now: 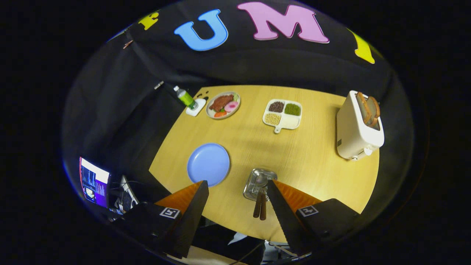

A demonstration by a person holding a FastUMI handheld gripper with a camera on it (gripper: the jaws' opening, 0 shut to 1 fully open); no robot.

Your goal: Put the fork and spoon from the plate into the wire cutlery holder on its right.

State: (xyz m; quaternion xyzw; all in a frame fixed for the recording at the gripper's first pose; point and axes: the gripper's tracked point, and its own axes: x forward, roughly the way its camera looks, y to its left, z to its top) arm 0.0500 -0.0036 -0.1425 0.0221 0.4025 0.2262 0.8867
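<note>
wooden-handled fork and spoon (260, 206) already stand in the wire cutlery holder (257, 184) near the table's front edge; blue plate (208, 163) bare; gripper (237, 191) open, empty: withdraw straight up.

One bench (301, 154) is carrying one blue plate (208, 163), one wire cutlery holder (253, 180) with two brown-handled utensils (260, 208) lying in it, one plate of food (223, 105), one four-part tray of beans (282, 114), one toaster (357, 129) holding two slices of bread (369, 109), and one green bottle (185, 98) on one white coaster (196, 107). One gripper (237, 186) is hanging with two fingers spread apart, holding nothing.
</note>
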